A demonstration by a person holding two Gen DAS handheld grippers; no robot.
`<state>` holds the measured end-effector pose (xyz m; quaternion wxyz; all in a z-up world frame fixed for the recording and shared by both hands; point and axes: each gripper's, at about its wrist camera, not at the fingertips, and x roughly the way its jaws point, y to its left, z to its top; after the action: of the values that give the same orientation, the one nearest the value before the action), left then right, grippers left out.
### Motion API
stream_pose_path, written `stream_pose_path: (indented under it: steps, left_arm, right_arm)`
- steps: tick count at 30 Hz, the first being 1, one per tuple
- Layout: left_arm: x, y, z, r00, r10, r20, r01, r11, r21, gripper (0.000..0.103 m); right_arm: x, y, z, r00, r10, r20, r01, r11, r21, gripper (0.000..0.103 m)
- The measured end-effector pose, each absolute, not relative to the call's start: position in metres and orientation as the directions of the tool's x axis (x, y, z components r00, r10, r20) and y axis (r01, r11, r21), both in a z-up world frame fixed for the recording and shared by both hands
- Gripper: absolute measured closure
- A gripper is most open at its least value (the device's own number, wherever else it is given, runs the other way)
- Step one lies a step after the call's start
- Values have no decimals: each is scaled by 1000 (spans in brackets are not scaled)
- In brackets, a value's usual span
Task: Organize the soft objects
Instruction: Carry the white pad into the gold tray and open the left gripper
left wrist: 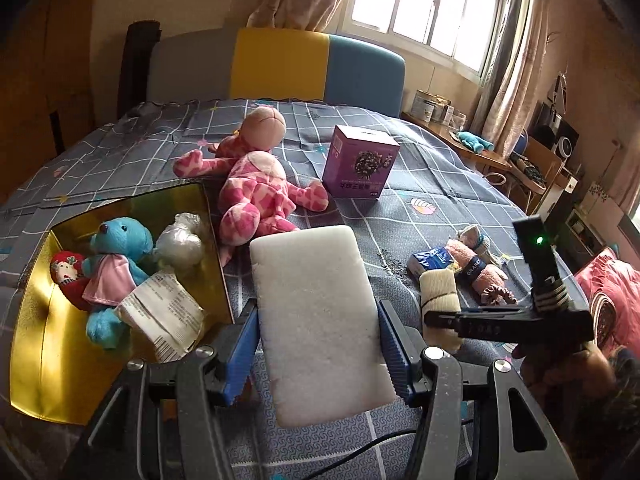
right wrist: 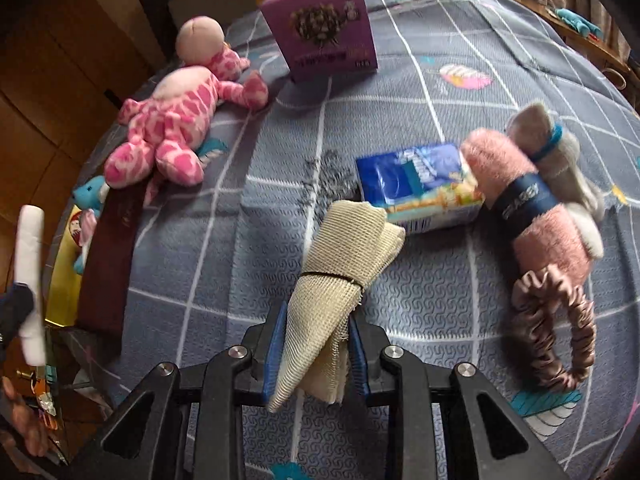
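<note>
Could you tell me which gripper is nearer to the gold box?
Left. The left gripper, holding the white sponge, is beside the gold box; the right gripper grips the beige cloth farther away.

Purple box (right wrist: 320, 28) lettering blurred (unreadable); blue bear (right wrist: 86, 196) mostly hidden.

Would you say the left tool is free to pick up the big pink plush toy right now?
Probably not yet. The left tool is already clamped on the white sponge, so it has no free grip. The pink plush toy itself lies uncovered on the bed beside the gold box.
</note>
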<state>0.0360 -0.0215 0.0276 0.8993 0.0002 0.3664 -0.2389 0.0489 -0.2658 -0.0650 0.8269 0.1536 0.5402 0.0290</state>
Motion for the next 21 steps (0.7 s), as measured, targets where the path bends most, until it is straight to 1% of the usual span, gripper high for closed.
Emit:
stream_pose_path:
  steps: [4,14,18,21]
  left_arm:
    - [35,-9,29,632,-410,-657,403,899,-173,45]
    - [42,28,34,657,-380,-651,321,922,-214,45]
    - [53,72,42,696,-327,-639,225,945,-238,45]
    - [68,112,41,722,-232,-652,113,969,-219,45]
  right_arm:
    - [43,-275,-73,433,262,-863,150,922,356,74]
    - [43,-273,-71,449,258,-855,137,926,352,74]
    - [40,-275,-71,466,265,-844,121,926,358,74]
    - [39,-274,-70,472,258,-843,106,933,345,74]
